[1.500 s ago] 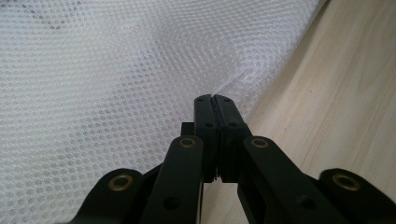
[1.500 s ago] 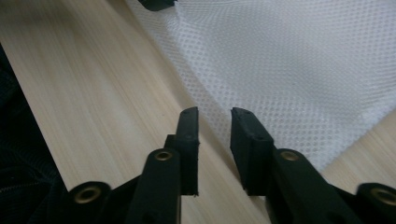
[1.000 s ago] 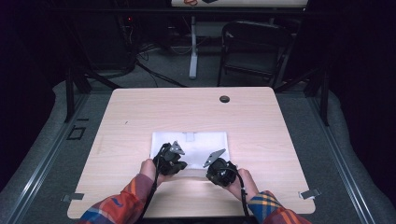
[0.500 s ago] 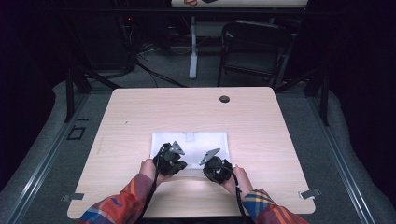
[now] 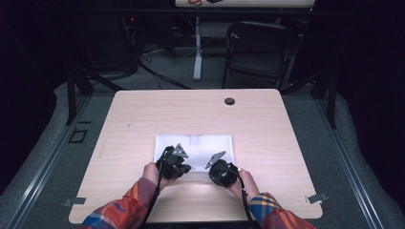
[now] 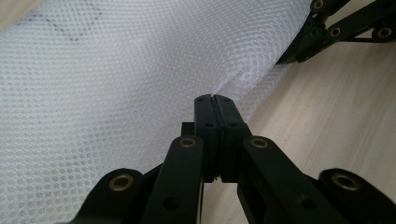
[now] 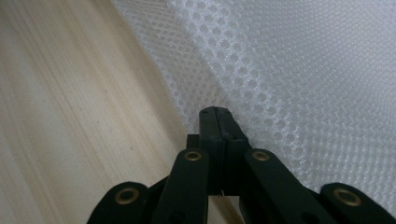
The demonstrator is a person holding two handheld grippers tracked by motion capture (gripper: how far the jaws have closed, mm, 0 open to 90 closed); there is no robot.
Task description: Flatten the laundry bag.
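My left gripper (image 5: 184,168) is pinched tight on the near edge of the white mesh cloth (image 5: 196,146). The cloth lies flat on the wooden table (image 5: 143,119). My right gripper (image 5: 212,167) pinches that same edge too.

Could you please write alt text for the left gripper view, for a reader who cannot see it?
The left gripper, jaws shut, pinches the near edge of a white mesh fabric that puckers at the grip. Pale wooden table lies to the right, with the right gripper at the top corner.
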